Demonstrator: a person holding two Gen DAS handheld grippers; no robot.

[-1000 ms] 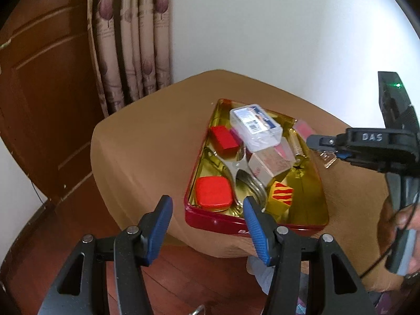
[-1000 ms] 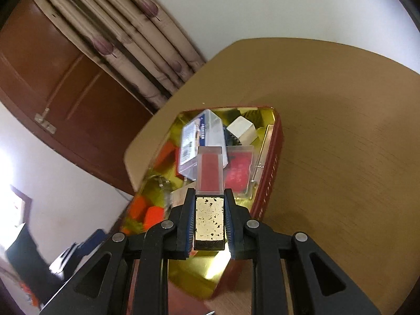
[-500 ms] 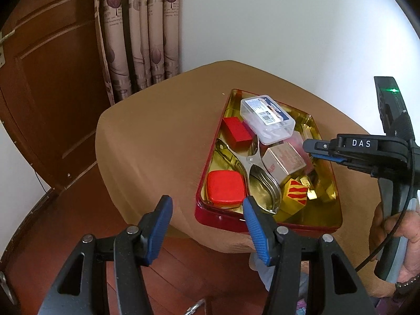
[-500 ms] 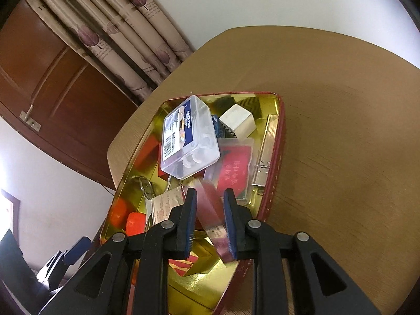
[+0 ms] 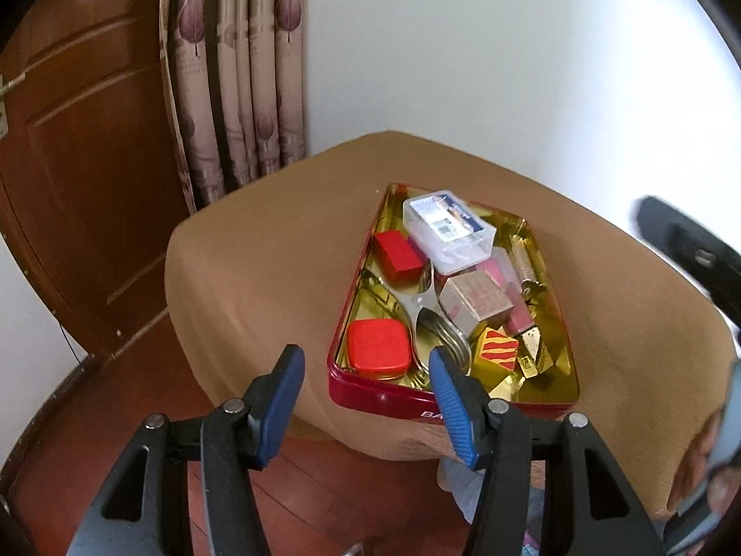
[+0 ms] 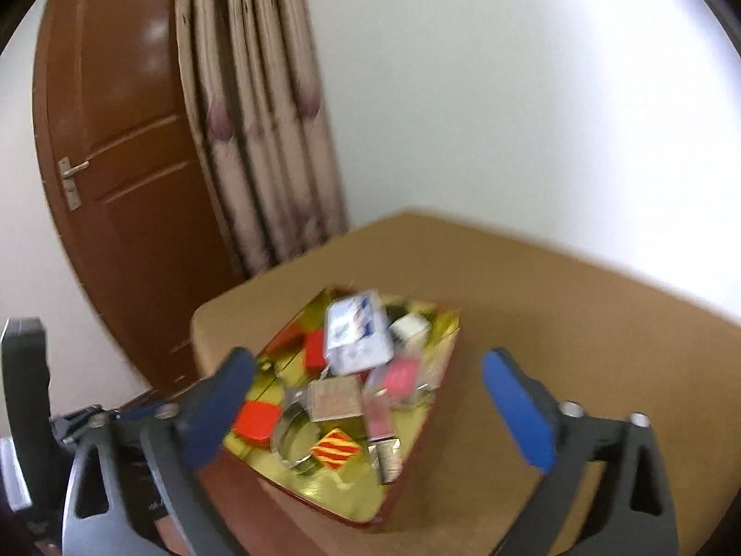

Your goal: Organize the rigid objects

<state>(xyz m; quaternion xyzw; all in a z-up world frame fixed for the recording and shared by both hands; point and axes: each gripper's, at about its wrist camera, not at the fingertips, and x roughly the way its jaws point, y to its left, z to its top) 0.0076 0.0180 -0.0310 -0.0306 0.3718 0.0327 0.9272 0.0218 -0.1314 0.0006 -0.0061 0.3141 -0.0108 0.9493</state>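
Observation:
A red tin tray (image 5: 393, 401) with a gold inside sits on the brown table (image 5: 278, 250). It holds a clear plastic box (image 5: 448, 224), red boxes (image 5: 398, 250), a flat red case (image 5: 379, 347), a tan carton (image 5: 477, 299), a striped cube (image 5: 499, 352), spoons (image 5: 435, 329) and a pink-capped gold piece (image 5: 521, 319). My left gripper (image 5: 366, 370) is open and empty, held before the tray's near edge. My right gripper (image 6: 370, 394) is wide open and empty, above and back from the tray (image 6: 352, 505); this view is blurred.
A brown wooden door (image 6: 129, 162) and a patterned curtain (image 5: 231, 69) stand behind the table, against a white wall. Red-brown floor (image 5: 116, 394) lies below the table's near left edge. The right gripper's body (image 5: 685, 255) shows at the right of the left wrist view.
My right gripper was shut on the pink-capped gold piece over the tray; it has let it go into the tray, opened wide and pulled up and back. The left gripper stayed open.

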